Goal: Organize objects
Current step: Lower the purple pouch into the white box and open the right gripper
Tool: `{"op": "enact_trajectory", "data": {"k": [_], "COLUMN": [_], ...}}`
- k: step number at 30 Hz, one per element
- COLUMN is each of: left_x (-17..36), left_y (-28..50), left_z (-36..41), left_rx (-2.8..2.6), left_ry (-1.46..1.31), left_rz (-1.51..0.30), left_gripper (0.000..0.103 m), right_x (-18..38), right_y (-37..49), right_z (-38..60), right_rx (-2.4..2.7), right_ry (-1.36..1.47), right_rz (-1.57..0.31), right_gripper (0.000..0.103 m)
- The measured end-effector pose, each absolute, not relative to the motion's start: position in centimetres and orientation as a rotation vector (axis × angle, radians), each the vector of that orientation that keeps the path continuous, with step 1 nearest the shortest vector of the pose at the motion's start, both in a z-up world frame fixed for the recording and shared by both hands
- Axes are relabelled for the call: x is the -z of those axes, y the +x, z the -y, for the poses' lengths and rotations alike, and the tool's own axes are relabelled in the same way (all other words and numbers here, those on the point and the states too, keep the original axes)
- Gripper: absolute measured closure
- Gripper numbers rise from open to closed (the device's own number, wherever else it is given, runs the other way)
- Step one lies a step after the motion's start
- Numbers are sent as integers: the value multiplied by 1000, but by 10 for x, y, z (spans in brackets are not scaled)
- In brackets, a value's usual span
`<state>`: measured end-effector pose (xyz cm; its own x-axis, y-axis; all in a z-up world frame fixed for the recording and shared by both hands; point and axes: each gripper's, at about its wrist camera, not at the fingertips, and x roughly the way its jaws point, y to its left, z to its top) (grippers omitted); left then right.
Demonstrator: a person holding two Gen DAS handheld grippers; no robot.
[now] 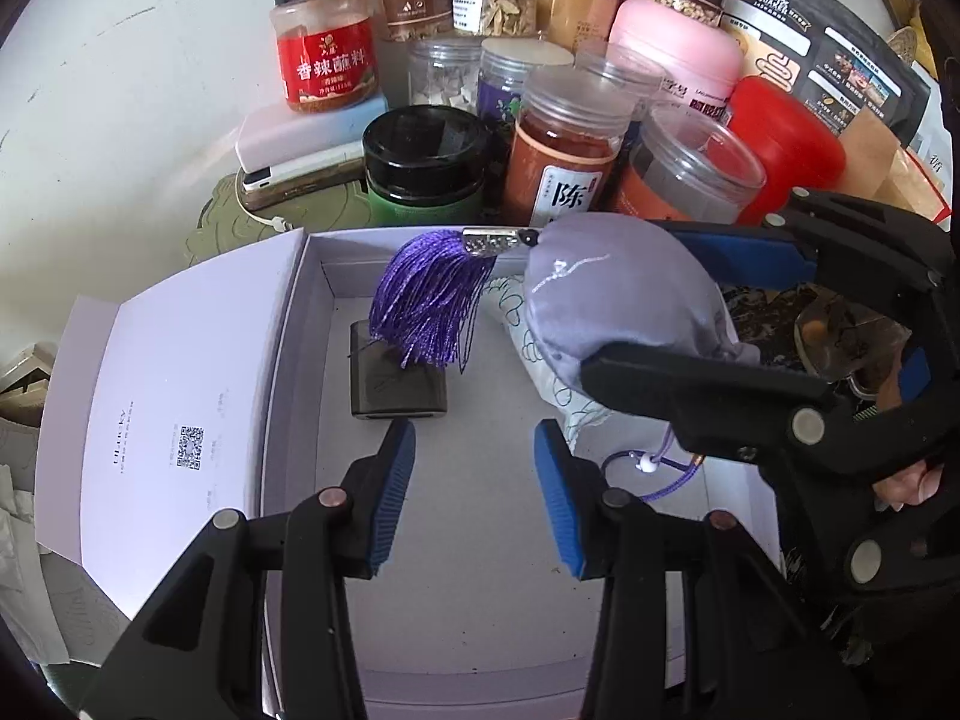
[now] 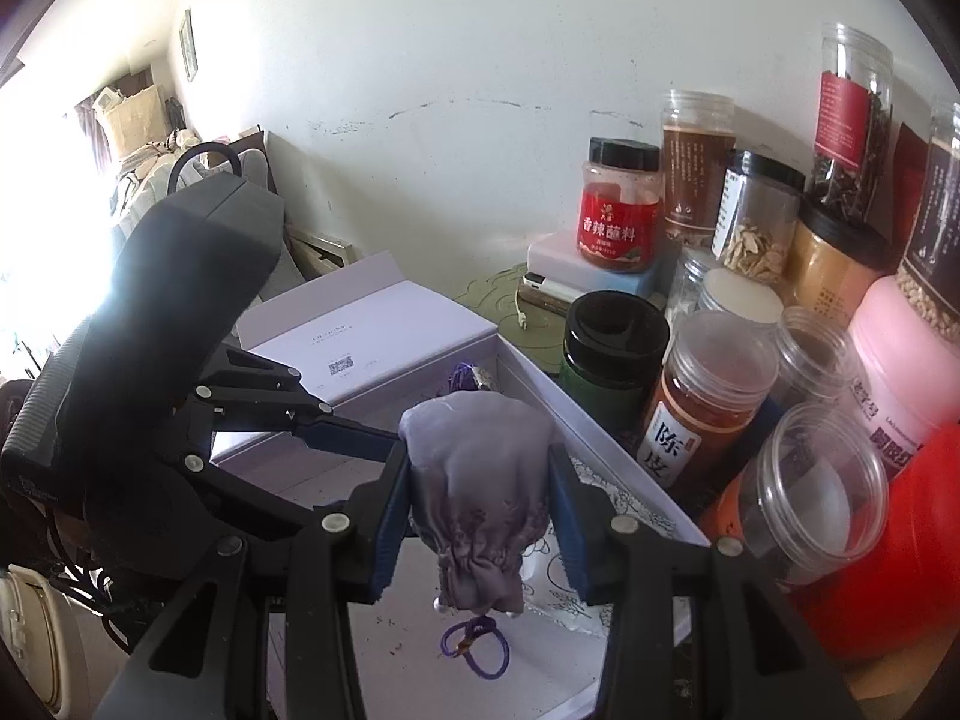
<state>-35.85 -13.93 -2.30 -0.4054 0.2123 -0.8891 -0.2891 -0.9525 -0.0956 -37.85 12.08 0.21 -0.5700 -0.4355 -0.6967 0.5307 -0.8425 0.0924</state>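
A lilac drawstring pouch with a purple tassel hangs over an open white box. My right gripper is shut on the pouch, its blue pads pressing both sides; in the left wrist view the right gripper reaches in from the right. The pouch's purple cord loop dangles onto the box floor. My left gripper hovers above the box floor, its jaws apart with nothing between them. In the box lie a small dark block and a white patterned packet.
The box lid lies open to the left. Crowded behind the box are a black-lidded green jar, an orange powder jar, a red-labelled spice jar, a pink tub and a red container. A hand grips the right tool.
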Motion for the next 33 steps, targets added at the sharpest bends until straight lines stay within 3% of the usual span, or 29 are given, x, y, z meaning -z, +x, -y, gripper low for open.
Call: {"op": "enact_trajectory", "data": {"k": [19, 27, 33], "left_x": [77, 72, 51], "left_y": [-378, -373, -365], "left_z": [130, 128, 124], "left_rx": [-2287, -2300, -2323], "left_ry": [-1643, -1639, -1611], "left_rz": [-98, -100, -110], "left_gripper": [62, 49, 48], "right_x": [44, 40, 22], "right_y": [-407, -404, -397], "right_z": [-115, -121, -124], "right_rx": [2304, 2332, 2362], "right_ry": [1157, 1180, 1159], "right_rz": [-150, -139, -139], "right_gripper": [57, 43, 38]}}
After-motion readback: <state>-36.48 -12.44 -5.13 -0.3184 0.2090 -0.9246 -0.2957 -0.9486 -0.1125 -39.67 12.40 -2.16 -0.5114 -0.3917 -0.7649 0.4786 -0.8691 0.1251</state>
